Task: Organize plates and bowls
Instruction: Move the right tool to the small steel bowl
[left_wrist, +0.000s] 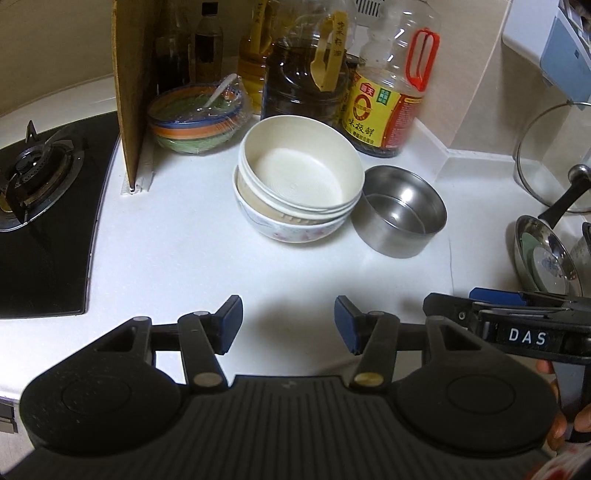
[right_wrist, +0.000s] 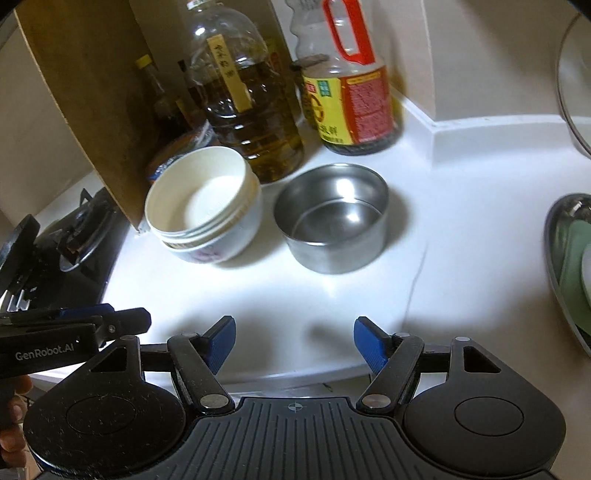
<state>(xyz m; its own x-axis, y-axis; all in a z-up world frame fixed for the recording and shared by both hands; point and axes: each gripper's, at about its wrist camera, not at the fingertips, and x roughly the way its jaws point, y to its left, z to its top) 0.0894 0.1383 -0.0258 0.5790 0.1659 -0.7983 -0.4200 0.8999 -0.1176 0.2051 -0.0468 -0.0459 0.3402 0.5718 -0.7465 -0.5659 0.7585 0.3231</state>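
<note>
A stack of cream bowls (left_wrist: 299, 177) sits nested in a flowered white bowl on the white counter (left_wrist: 184, 240); it also shows in the right wrist view (right_wrist: 203, 206). A steel bowl (left_wrist: 400, 214) stands just right of it, and shows in the right wrist view (right_wrist: 332, 218). My left gripper (left_wrist: 288, 325) is open and empty, well short of the bowls. My right gripper (right_wrist: 293, 341) is open and empty, also near the counter's front; it shows from the side in the left wrist view (left_wrist: 480, 306).
A gas stove (left_wrist: 40, 206) lies at left behind a cardboard panel (left_wrist: 135, 88). A wrapped striped bowl (left_wrist: 195, 118), oil jug (left_wrist: 306, 74) and sauce bottle (left_wrist: 388, 99) line the back. A steel pan holding dishes (left_wrist: 543, 258) and a glass lid (left_wrist: 554, 155) are at right.
</note>
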